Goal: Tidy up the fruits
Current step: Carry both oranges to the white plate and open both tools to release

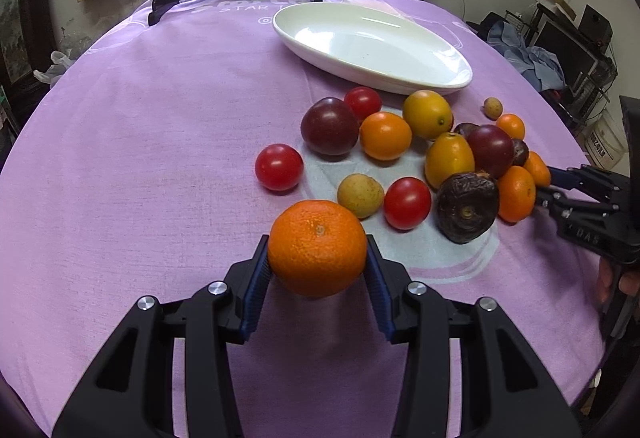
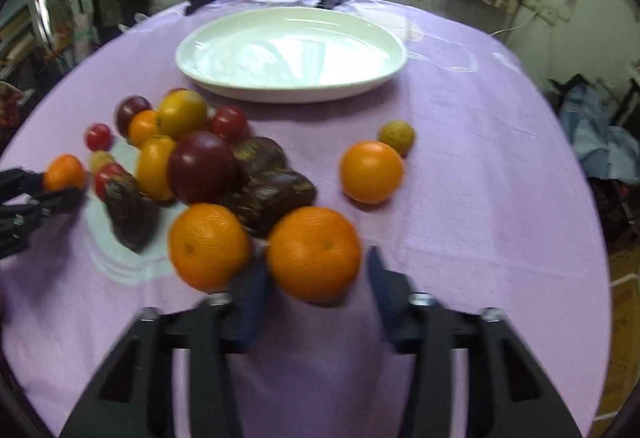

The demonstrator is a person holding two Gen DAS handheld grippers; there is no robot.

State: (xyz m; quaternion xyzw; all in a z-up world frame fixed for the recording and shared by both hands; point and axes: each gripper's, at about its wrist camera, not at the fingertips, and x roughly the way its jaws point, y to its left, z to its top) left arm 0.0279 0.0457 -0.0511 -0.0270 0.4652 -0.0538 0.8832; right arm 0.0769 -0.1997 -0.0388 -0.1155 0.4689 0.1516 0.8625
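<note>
The left gripper (image 1: pixel 317 258) pinched a mandarin (image 1: pixel 317 248) between its pads, while the right gripper (image 2: pixel 316 274) stood wide around another orange (image 2: pixel 314 253); closing carelessly might nudge the neighbouring orange (image 2: pixel 210 246) beside its left finger, rolling it away from the empty white dish (image 2: pixel 292 87) far ahead.

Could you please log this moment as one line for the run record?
left gripper: shut on mandarin | right gripper: open around second mandarin | white dish: empty | remaining fruit on purple cloth
</note>
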